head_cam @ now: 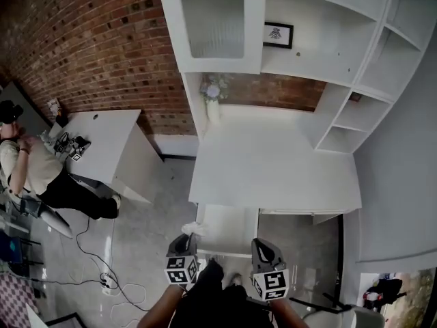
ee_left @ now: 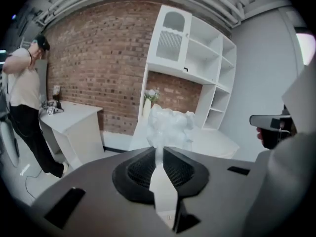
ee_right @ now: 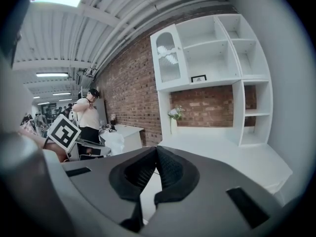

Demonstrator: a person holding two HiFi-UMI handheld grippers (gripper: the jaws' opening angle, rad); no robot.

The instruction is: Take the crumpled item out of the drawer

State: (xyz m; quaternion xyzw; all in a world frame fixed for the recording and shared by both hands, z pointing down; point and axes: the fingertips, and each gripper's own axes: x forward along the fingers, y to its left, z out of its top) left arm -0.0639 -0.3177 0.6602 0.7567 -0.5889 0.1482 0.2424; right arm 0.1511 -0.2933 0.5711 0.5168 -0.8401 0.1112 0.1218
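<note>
A crumpled white item point(ee_left: 170, 126) sticks up from the tips of my left gripper point(ee_left: 159, 151), which is shut on its lower end. In the head view the crumpled white item point(head_cam: 193, 229) shows just beyond my left gripper point(head_cam: 184, 243), at the left front corner of the open white drawer point(head_cam: 229, 229) under the desk. My right gripper point(head_cam: 263, 250) hovers at the drawer's right front corner. Its jaws meet at the tips with nothing between them in the right gripper view point(ee_right: 156, 148). There the crumpled white item point(ee_right: 113, 142) shows at the left.
The white desk point(head_cam: 273, 166) carries a hutch with shelves point(head_cam: 341, 60), a glass-door cabinet point(head_cam: 213, 24), a vase of flowers point(head_cam: 213, 94) and a small framed picture point(head_cam: 278, 35). A person point(head_cam: 34, 173) stands by a white side table point(head_cam: 102, 145). Cables point(head_cam: 109, 279) lie on the floor.
</note>
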